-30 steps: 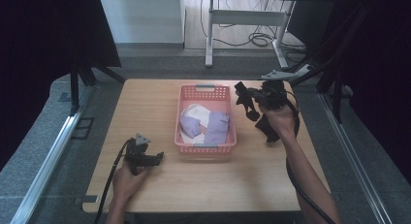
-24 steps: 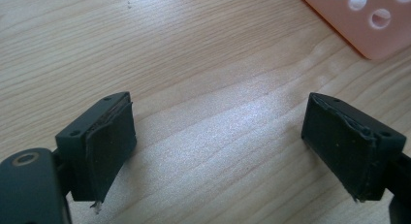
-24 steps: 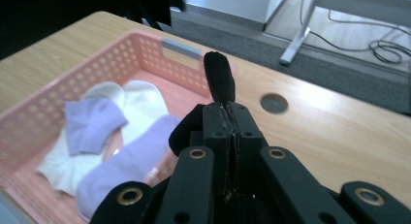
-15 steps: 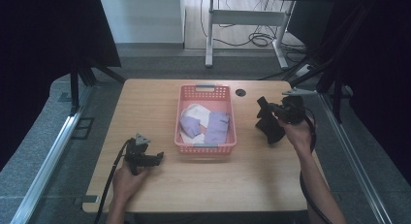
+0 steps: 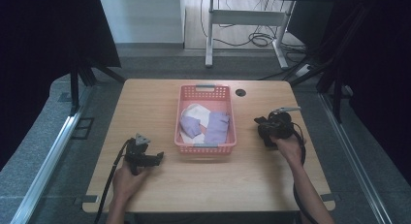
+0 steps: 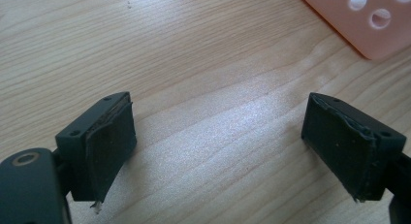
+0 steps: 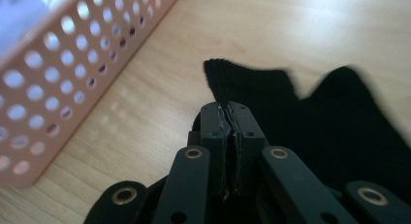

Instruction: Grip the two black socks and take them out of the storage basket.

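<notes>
My right gripper (image 7: 228,109) has its jaws pressed together on the edge of a black cloth (image 7: 329,117), which lies spread on the wood to the right of a pink perforated basket (image 7: 58,73). From above, that gripper (image 5: 260,125) and the dark cloth (image 5: 265,135) sit low over the table right of the basket (image 5: 206,147). A white cloth (image 5: 196,110) and purple cloths (image 5: 217,127) lie inside it. My left gripper (image 5: 157,158) rests near the front left of the table. Its jaws (image 6: 220,146) stand wide open over bare wood, with a basket corner (image 6: 373,25) beyond.
The wooden table (image 5: 145,103) has a round cable hole (image 5: 241,92) behind the basket. Dark curtains and metal rails flank the table. A white desk frame (image 5: 242,18) and cables stand on the floor beyond it.
My right gripper has moved from beside the basket's far right corner rightward and toward me, down to the table, with the black cloth. The left gripper has stayed put.
</notes>
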`<action>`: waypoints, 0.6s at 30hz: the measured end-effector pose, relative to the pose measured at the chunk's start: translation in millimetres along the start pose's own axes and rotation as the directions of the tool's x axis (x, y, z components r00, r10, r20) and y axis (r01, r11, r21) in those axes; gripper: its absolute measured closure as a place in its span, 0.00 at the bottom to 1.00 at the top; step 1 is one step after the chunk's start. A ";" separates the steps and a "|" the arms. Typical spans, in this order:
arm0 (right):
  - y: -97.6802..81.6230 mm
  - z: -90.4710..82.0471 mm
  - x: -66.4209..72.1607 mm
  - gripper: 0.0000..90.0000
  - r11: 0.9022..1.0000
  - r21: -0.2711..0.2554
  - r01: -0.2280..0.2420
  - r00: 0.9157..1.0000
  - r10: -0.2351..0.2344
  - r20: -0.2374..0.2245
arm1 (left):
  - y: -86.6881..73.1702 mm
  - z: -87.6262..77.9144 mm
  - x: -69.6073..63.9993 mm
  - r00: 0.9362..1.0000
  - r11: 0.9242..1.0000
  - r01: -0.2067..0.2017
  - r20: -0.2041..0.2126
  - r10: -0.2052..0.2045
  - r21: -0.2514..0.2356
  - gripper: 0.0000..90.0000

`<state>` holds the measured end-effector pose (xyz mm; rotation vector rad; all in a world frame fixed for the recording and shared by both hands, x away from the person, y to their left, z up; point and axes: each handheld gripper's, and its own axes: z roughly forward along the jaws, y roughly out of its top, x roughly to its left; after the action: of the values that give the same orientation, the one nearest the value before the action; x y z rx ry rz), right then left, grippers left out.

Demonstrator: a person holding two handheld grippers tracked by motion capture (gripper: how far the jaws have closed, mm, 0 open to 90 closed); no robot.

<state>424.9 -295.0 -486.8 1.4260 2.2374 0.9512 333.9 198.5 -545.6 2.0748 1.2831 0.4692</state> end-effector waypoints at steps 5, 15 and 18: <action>-3.6 5.7 2.8 0.85 1.000 0.009 -0.003 1.000 0.003 -0.018 | 0.0 0.0 0.0 1.000 1.000 0.000 0.000 0.000 0.000 0.13; 14.4 -23.5 11.7 0.50 0.998 -0.053 0.032 0.997 -0.036 -0.071 | 0.0 -0.1 0.0 1.000 1.000 0.000 0.000 0.000 0.001 0.13; 14.8 -30.9 14.0 0.44 0.996 -0.067 0.054 0.996 -0.059 -0.064 | 0.1 -0.1 0.0 1.000 1.000 0.000 0.000 0.000 0.001 0.13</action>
<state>410.5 -289.6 -453.1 1.3145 2.2585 1.0567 333.9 198.5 -545.5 2.0760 1.2837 0.4690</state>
